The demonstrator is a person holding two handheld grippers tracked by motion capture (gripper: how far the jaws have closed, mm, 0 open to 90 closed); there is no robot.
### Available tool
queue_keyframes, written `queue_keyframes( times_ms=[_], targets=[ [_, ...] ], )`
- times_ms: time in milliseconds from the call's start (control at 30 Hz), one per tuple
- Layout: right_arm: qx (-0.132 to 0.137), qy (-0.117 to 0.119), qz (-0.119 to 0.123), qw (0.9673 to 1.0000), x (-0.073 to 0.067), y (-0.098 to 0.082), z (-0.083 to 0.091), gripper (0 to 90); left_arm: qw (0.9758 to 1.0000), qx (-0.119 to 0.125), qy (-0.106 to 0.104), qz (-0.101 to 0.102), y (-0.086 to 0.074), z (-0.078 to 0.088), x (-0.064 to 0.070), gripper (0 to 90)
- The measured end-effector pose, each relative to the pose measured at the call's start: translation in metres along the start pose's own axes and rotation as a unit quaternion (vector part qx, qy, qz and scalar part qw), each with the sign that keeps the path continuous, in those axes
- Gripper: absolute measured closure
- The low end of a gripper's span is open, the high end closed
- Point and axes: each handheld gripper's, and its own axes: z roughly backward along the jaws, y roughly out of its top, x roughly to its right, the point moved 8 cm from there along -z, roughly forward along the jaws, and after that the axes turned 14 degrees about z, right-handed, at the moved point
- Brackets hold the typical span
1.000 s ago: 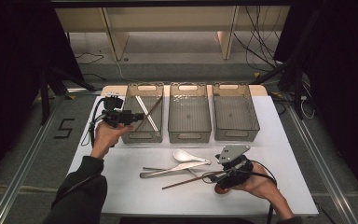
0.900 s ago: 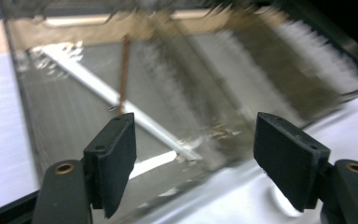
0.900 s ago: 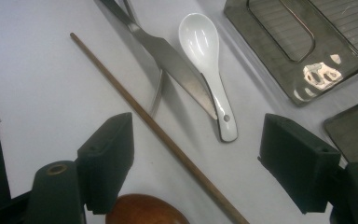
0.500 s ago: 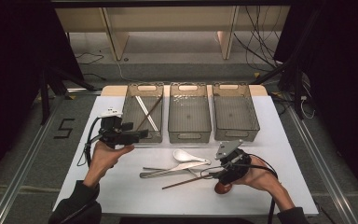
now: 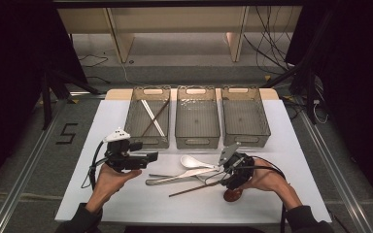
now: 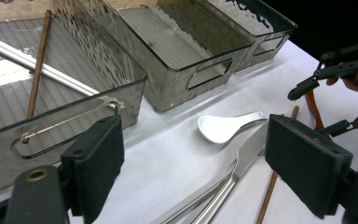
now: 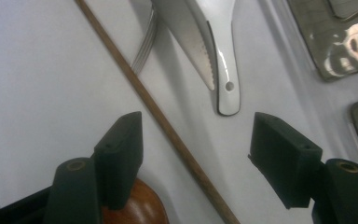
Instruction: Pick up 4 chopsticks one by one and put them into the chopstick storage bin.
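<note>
Chopstick: brown stick (image 7: 168, 128) lies on the table between the right gripper (image 7: 196, 149) jaws, untouched; jaws wide but just been closing a bit
Left gripper: (image 5: 148, 158) came back from the left bin (image 5: 148, 116) toward the cutlery; jaws just opened wide, nothing in them
Nearby: white spoon (image 6: 226, 127), knife (image 5: 175, 178)
Surface: white table (image 5: 296, 160), three grey bins, dark room around

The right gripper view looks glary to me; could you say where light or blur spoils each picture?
Right gripper view: a bright reflection sits on the bin at top right, and the white spoon stays sharp. Left gripper view: glare whitens the near bin, and the near jaws look soft. High view: the table is evenly lit and its surroundings are dark.
</note>
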Motion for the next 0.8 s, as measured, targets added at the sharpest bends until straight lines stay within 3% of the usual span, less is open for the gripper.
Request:
queue_keyframes(
  times_ms=[200,467,800],
  targets=[
    [-0.022,0.012,0.011,0.9996,-0.001,-0.003,-0.005,40.1,0.9999,0.006,0.001,-0.009,-0.012,0.006,0.0,19.1],
    [-0.04,0.031,0.038,0.998,-0.003,-0.003,-0.014,53.2,0.9994,0.022,-0.008,-0.024,-0.028,0.012,0.008,19.1],
    [-0.062,0.051,0.067,0.9945,-0.007,-0.005,-0.023,63.4,0.9993,0.009,-0.013,-0.034,-0.047,0.008,0.017,19.0]
  ],
)
